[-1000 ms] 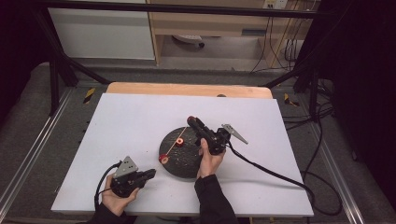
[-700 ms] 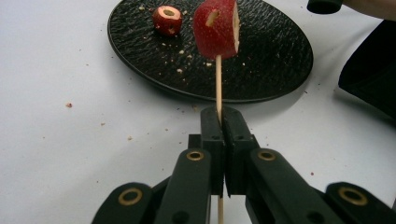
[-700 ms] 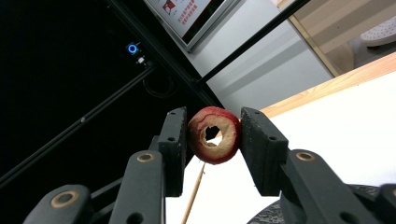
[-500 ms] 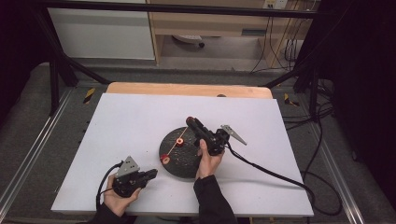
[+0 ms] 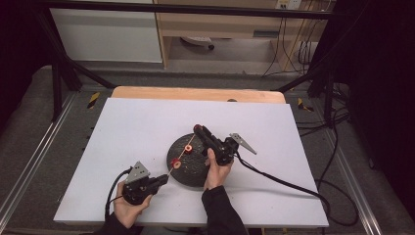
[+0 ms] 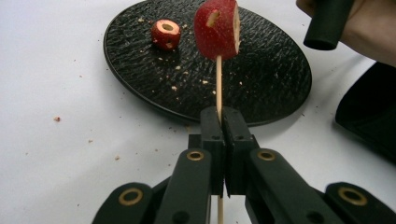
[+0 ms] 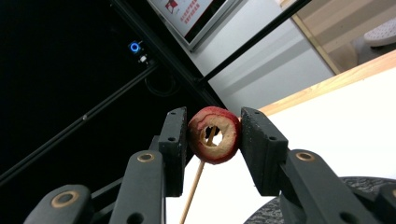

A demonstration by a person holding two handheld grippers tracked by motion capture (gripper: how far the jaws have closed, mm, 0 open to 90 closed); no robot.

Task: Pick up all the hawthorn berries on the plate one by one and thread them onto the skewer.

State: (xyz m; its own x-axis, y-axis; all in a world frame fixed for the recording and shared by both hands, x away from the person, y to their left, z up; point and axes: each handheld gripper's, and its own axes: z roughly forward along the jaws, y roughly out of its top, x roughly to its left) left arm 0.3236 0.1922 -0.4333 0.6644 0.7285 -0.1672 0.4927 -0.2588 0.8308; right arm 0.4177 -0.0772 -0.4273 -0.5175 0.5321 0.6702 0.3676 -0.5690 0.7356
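Plate (image 5: 193, 169) sits mid-worktop (image 5: 137, 127), towards the near edge. Left hand-held gripper (image 5: 164, 180) lies just left of it, its skewer (image 6: 218, 81) slanting up over the plate. One ring (image 6: 217, 29) on the skewer, another (image 6: 166, 33) lying on the plate, a third (image 7: 214, 134), seemingly at the tip, between the right hand-held gripper (image 5: 198, 129) jaws.

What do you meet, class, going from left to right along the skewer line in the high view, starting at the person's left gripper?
Left gripper shut on the wooden skewer → red fruit ring on the skewer → second red ring → third ring, which the right gripper holds → the grey plate of that gripper.
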